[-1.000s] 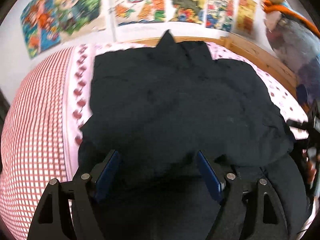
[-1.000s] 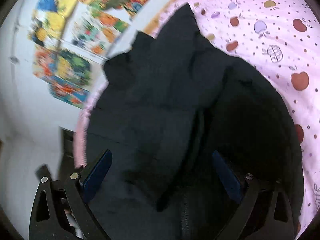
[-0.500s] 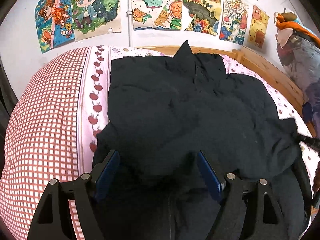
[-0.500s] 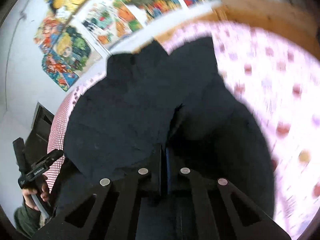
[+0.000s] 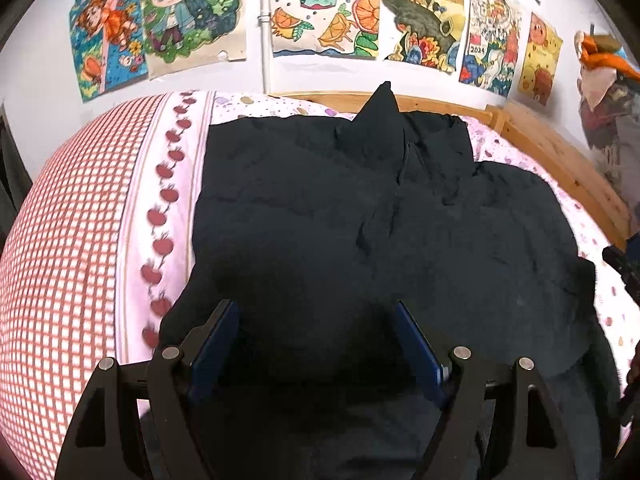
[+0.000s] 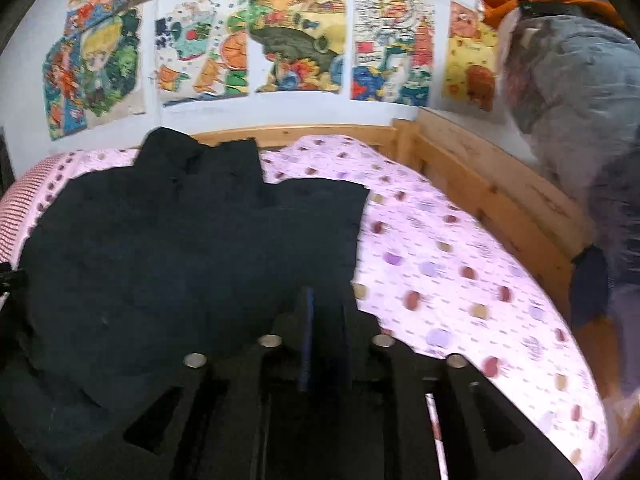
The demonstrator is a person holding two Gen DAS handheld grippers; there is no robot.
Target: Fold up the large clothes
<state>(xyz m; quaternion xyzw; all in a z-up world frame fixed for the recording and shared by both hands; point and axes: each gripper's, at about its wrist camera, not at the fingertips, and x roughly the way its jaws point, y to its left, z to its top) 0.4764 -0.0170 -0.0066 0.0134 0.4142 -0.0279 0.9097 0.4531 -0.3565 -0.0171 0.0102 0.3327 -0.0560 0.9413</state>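
now clamped thin on the black garment [image 6: 172, 248]'s hem, right gripper [image 6: 324, 320] dragging toward 12 o'clock; left gripper [image 5: 316, 320] gaping wide, needing a matching pinch.

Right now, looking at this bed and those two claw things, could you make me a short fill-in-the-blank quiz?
1. The garment spread on the bed is ____ in colour.
2. The left gripper has its fingers ____.
3. The right gripper is ____ on the garment.
4. The bed frame is made of ____.

Missing words: black; open; shut; wood
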